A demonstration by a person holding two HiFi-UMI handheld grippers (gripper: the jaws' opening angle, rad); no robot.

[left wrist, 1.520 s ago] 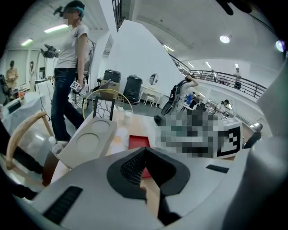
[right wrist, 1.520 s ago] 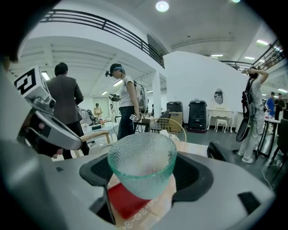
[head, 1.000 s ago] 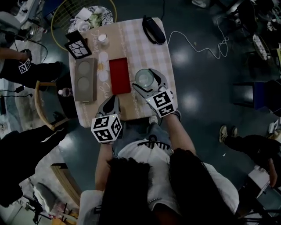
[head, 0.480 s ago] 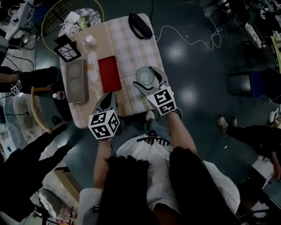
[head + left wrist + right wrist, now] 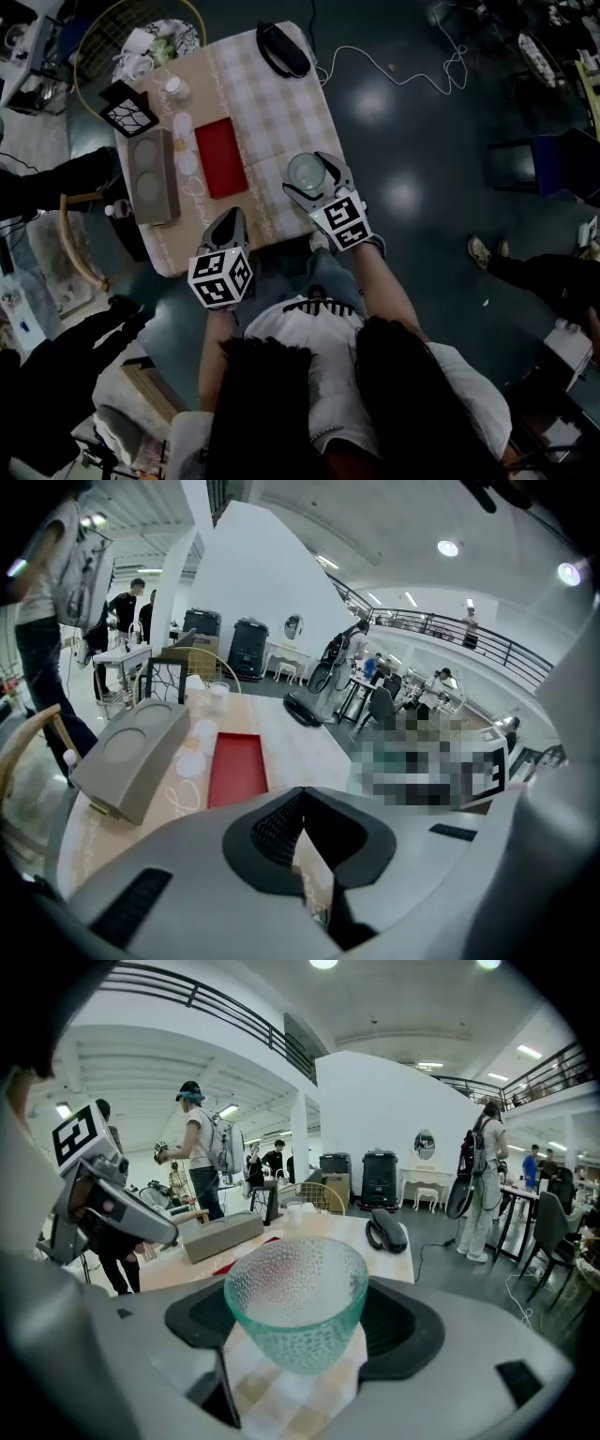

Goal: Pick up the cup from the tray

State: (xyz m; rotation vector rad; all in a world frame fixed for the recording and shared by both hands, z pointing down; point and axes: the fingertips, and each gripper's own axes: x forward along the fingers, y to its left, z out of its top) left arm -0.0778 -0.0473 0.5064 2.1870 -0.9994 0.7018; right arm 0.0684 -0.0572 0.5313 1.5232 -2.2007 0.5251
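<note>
The right gripper (image 5: 300,1327) pinched the glass cup (image 5: 295,1288) (left gripper (image 5: 302,797) closed on nothing), and its slick tapered wall could have slid free.

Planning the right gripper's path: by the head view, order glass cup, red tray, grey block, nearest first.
1. Textured clear glass cup, inside the right gripper's claw.
2. Flat red rectangular tray, to its left.
3. Grey block with two round recesses, farther left.
</note>
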